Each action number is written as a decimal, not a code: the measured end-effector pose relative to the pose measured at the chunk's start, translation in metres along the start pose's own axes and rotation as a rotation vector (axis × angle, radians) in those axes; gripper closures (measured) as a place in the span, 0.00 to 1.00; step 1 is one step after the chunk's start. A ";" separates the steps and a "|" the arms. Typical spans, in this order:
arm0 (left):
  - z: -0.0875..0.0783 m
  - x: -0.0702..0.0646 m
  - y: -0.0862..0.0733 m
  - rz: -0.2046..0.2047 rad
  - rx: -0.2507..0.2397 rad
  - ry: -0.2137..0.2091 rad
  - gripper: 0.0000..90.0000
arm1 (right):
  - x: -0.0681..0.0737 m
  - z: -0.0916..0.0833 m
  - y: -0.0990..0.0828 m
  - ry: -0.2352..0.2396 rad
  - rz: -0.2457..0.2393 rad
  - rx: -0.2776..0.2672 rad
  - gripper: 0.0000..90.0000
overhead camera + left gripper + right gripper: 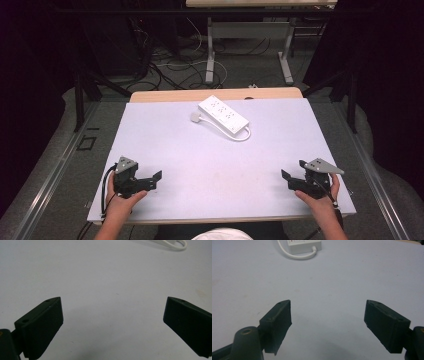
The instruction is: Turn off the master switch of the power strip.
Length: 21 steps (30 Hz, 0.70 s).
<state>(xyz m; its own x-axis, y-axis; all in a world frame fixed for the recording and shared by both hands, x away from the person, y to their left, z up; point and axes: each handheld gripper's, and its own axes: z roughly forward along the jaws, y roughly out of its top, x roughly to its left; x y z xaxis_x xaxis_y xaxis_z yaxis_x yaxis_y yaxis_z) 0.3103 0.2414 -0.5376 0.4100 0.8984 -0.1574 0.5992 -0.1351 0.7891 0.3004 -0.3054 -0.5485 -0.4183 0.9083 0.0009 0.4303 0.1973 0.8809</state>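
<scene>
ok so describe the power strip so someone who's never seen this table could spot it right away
Start at the pale table and look to its far edge, a little right of centre. The power strip lies there at a slant, a long white bar with rows of sockets. A white cord loops from its near end, and its small round plug lies just beside it.

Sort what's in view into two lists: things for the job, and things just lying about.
For the job: white power strip, its cable and plug; left tool and right tool, both open and empty.

Lying about: floor cables, second table's legs.
</scene>
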 end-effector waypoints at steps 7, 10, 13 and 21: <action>-0.003 0.001 -0.002 0.001 0.001 0.018 0.03 | 0.000 0.003 -0.001 -0.007 -0.017 -0.012 0.27; -0.006 -0.001 -0.003 -0.005 -0.009 0.019 0.03 | 0.000 0.003 0.001 0.001 -0.019 -0.019 0.27; -0.006 -0.002 -0.003 -0.001 -0.008 0.022 0.03 | 0.000 0.003 0.004 -0.008 0.001 -0.030 0.29; -0.006 -0.002 -0.004 -0.002 0.000 0.021 0.05 | -0.001 0.006 0.009 -0.003 0.003 -0.007 0.34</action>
<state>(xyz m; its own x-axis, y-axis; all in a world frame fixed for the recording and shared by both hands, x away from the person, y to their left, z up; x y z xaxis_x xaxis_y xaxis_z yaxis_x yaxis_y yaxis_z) 0.3026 0.2428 -0.5367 0.3948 0.9070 -0.1464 0.5998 -0.1337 0.7889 0.3095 -0.3027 -0.5437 -0.4148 0.9099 0.0023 0.4258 0.1918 0.8843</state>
